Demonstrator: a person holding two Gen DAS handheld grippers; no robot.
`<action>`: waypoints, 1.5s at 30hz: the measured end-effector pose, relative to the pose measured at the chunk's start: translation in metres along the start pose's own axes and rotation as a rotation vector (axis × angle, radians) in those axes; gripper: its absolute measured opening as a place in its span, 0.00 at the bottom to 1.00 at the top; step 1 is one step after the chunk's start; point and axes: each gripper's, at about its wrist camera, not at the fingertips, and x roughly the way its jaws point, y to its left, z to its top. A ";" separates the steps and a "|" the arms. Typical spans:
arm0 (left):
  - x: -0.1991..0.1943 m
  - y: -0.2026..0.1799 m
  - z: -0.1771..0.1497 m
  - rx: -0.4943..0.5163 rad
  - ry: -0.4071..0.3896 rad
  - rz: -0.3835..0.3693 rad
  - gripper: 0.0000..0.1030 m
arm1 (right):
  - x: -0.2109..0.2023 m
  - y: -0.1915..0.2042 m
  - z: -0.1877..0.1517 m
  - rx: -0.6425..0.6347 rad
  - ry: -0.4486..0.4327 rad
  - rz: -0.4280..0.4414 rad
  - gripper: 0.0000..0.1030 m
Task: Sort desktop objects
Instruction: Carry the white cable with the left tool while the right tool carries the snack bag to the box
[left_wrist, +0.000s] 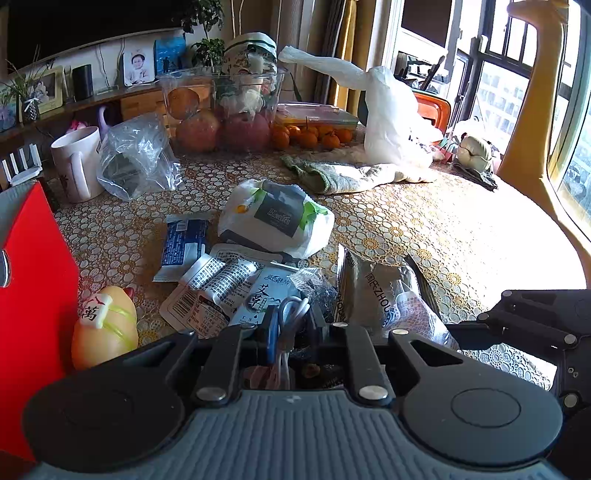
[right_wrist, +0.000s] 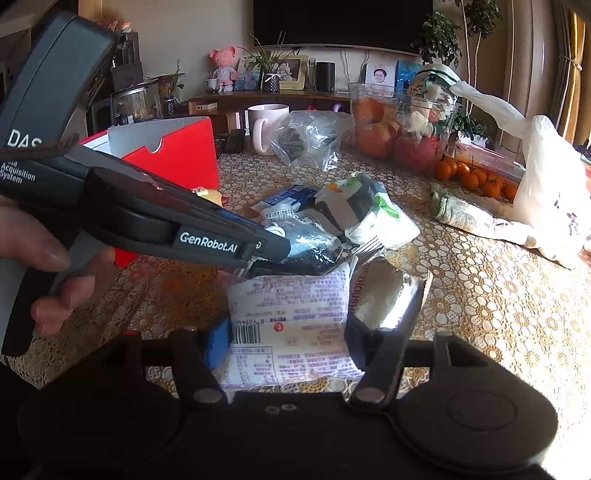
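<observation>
Both grippers are down in the pile of packets near the front edge of the table (left_wrist: 424, 229), right of the red box (left_wrist: 33, 288). The left gripper (left_wrist: 291, 325) is clamped shut on a coiled white cable (left_wrist: 291, 314), which sits between its closed fingers just right of the yellow duck toy (left_wrist: 103, 325). The right wrist view shows that gripper's tip (right_wrist: 258, 264) buried in crinkly dark plastic, so I can't make out the cable there.

The right gripper (right_wrist: 288, 332) has its jaws round a white snack packet (right_wrist: 291, 317) with purple print and a barcode. The blue pad (right_wrist: 218, 345) seems to touch the packet's left edge and the other finger sits at its right side, so it looks gripped, though the glare makes that hard to call.

Behind the pile, further from the red box, lies a white bag with a grey label (left_wrist: 277, 218), and beyond that a clear fruit bowl (left_wrist: 221, 107), a white mug (left_wrist: 75, 162) and small oranges (left_wrist: 314, 136).
</observation>
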 end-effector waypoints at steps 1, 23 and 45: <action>-0.002 0.002 0.000 -0.014 -0.002 0.000 0.15 | -0.002 0.000 0.001 0.002 -0.001 -0.001 0.59; -0.099 0.033 -0.002 -0.207 -0.060 -0.062 0.13 | -0.061 0.020 0.029 0.003 -0.032 0.033 0.59; -0.222 0.112 -0.024 -0.273 -0.120 0.064 0.13 | -0.061 0.113 0.104 -0.147 -0.001 0.226 0.59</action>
